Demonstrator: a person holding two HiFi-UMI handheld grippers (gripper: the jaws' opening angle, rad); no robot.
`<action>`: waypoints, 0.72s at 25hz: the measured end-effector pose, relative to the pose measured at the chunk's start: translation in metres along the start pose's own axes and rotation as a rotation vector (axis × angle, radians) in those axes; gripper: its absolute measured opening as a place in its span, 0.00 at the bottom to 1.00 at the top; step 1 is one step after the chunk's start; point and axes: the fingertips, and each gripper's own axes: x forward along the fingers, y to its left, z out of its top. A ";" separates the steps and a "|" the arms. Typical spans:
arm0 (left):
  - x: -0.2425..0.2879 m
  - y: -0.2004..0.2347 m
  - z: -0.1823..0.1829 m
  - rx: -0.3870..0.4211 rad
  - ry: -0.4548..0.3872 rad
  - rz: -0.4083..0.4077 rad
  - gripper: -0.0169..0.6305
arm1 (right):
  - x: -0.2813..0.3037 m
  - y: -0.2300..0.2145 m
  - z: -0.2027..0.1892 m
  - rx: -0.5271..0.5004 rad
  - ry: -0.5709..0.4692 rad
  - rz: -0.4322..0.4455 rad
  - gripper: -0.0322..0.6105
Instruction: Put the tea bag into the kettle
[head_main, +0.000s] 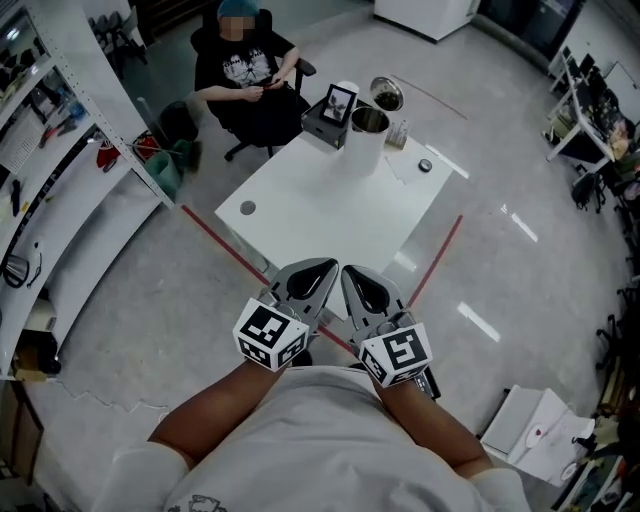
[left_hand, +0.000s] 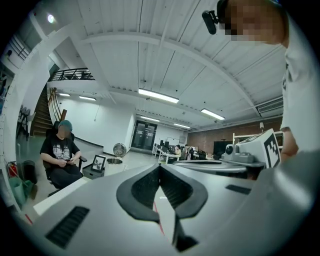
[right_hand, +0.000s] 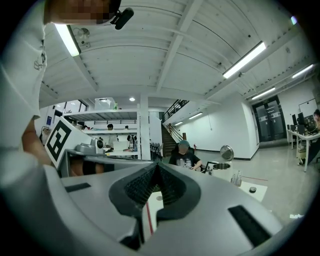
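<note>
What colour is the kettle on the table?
The kettle is white with a shiny metal rim; the head view shows it best.

**Three cameras facing one counter**

The head camera looks steeply down from above. The left gripper and the right gripper are close under it, and the counter lies farther, ahead of their tips. Each gripper camera sits just behind its own jaws and looks level along them, very near. All three views share the counter, the kettle on it and the seated person beyond. Each gripper view also catches the other gripper at its side.
</note>
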 end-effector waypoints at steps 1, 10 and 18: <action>-0.002 -0.010 -0.003 -0.006 -0.003 0.000 0.04 | -0.010 0.003 -0.002 0.001 0.000 0.005 0.07; -0.019 -0.085 -0.020 -0.047 -0.047 0.107 0.04 | -0.094 0.009 -0.011 -0.021 0.012 0.079 0.07; -0.027 -0.125 -0.031 -0.041 -0.067 0.168 0.04 | -0.137 0.010 -0.017 -0.018 0.015 0.112 0.07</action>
